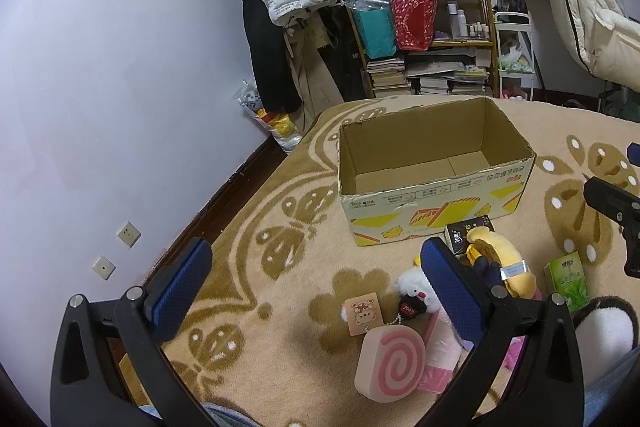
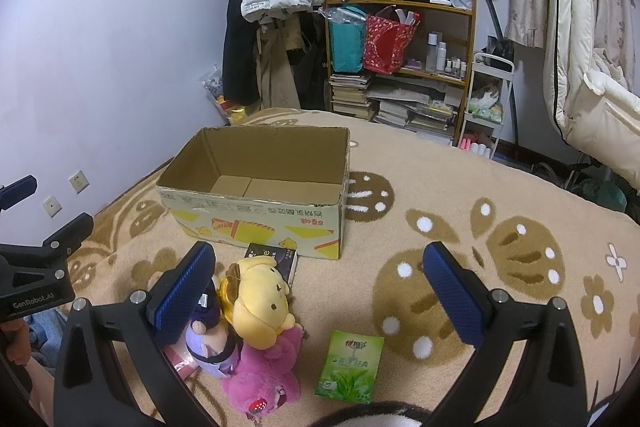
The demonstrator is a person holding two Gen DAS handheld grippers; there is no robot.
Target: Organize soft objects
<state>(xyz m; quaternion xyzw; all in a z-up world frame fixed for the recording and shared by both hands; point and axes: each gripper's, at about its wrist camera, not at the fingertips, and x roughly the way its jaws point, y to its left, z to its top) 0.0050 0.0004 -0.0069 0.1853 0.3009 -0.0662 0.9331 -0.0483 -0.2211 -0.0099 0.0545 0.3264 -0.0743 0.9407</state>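
Since the open brown cardboard box (image 2: 256, 183) has nothing in it so far, I'd say I'm right at the start. It sits on the beige patterned blanket (image 2: 460, 187), with the soft stuff heaped just in front of it. Right claw (image 2: 324, 291) is spread wide, holding nothing, over the yellow plush dog (image 2: 260, 299) and pink plush bear (image 2: 264, 375). Left claw (image 1: 316, 291) is wide and empty too, near the pink swirl squishy (image 1: 390, 363). I'd grab the dog's fat middle, squeeze gently, lift clear of the pile.
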